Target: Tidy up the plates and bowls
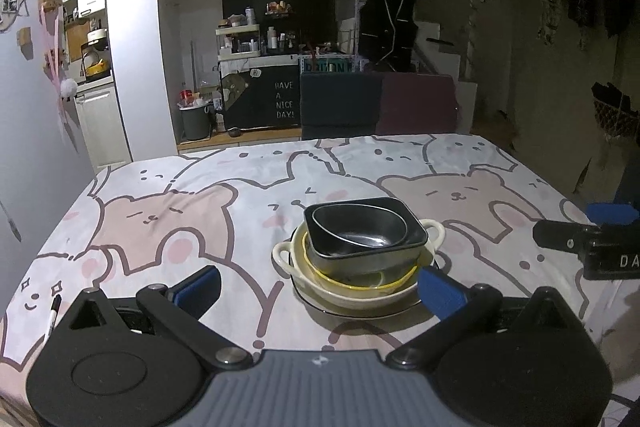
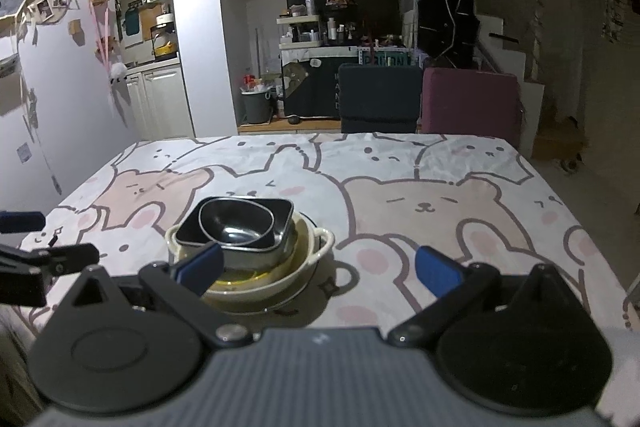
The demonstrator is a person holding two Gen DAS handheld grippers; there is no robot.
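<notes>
Black dishes, an oval bowl [image 1: 358,229] nested in a rectangular dish [image 1: 412,227], sit stacked in a cream two-handled bowl [image 1: 360,293] on a plate [image 1: 360,311], on my bear-print tablecloth [image 1: 200,195]. My left gripper [image 1: 318,289] and right gripper [image 2: 318,271] both gape wide, holding nothing.

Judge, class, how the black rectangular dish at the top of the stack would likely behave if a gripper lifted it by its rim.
The black rectangular dish looks glossy, so the pads may slip on it. It sits tilted in the cream handled bowl, so it could rock or shift when touched. A smaller dark oval bowl nests inside it and would probably ride along or slide.
</notes>
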